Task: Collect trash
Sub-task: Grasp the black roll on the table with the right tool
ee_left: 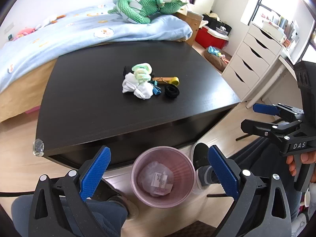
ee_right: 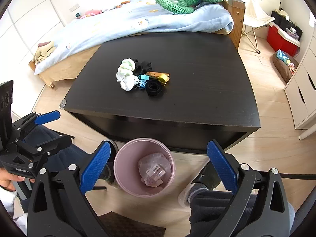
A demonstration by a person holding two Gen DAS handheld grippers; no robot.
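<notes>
A pink bin [ee_left: 136, 169] [ee_right: 120, 158] stands on the floor against the black table's front edge [ee_left: 138, 130] [ee_right: 177, 122]. A clear plastic wrapper with a label [ee_left: 158, 177] [ee_right: 153, 167] lies inside it. My left gripper [ee_left: 159, 151] hovers above the bin, open, with nothing between its blue pads; it also shows in the right wrist view [ee_right: 61, 126]. My right gripper [ee_right: 158, 144] [ee_left: 250, 117] hangs open and empty over the bin too. On the tabletop sits a small pile: white crumpled cloth or paper [ee_left: 136, 88] [ee_right: 127, 82], a green-white bundle [ee_left: 141, 71], blue clips [ee_left: 156, 89], a black ring [ee_left: 171, 91] [ee_right: 154, 87].
A person's feet [ee_left: 203, 158] [ee_right: 205, 179] rest either side of the bin. Behind the table lies a bed with a blue blanket [ee_left: 79, 31] and a green plush toy [ee_left: 138, 7]. White drawers [ee_left: 250, 59] stand at the right, a red box [ee_left: 211, 36] beyond.
</notes>
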